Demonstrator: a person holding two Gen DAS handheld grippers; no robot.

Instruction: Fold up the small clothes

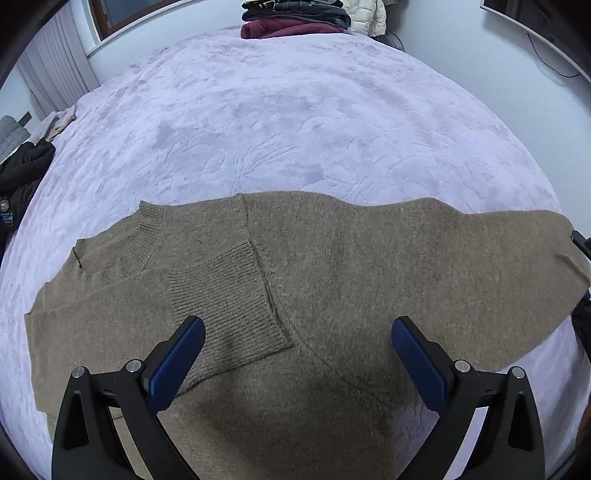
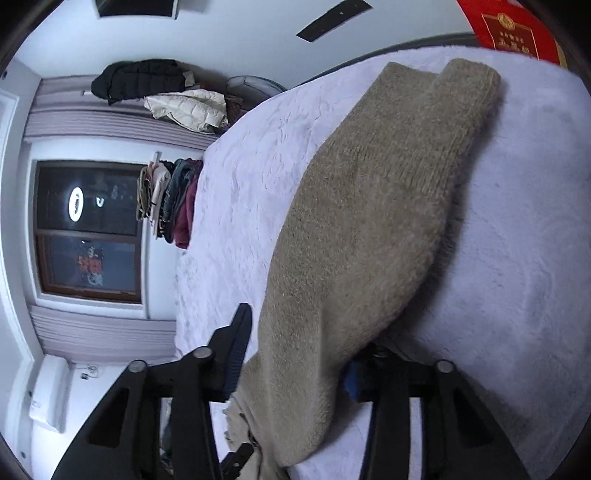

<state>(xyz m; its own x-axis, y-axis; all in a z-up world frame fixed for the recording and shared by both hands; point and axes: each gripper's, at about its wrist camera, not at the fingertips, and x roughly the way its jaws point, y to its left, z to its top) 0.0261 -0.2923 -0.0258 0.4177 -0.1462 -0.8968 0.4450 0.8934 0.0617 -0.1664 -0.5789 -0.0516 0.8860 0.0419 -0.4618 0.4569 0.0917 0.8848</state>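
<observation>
Sweater: one brown knit sweater [image 1: 332, 266] lay flat across the near part of the bed, its neck hole to the left in the left wrist view and one ribbed cuff [image 1: 229, 299] folded over its middle.
Bed cover: one pale purple fuzzy blanket [image 1: 280, 122] with a leaf pattern covered the bed under the sweater.
Left gripper: the left gripper [image 1: 297, 328] hung just over the sweater with its two blue-padded fingers spread wide and nothing between them.
Right gripper: the right gripper [image 2: 295, 354] had the sweater's edge lying between its two fingers, but the cloth hid one finger, so it could not be told if the jaws were pinching it.
Clothes pile: one stack of folded clothes [image 1: 295, 16] sat at the far edge of the bed, with a dark red piece at the bottom.
Coats: one white puffy coat [image 2: 188, 107] and one black puffy coat [image 2: 140, 79] lay past the bed.
Window: one dark window [image 2: 88, 229] showed a round light in the glass.
Writing: one red hanging [image 2: 513, 29] had gold letters, too small to read.
</observation>
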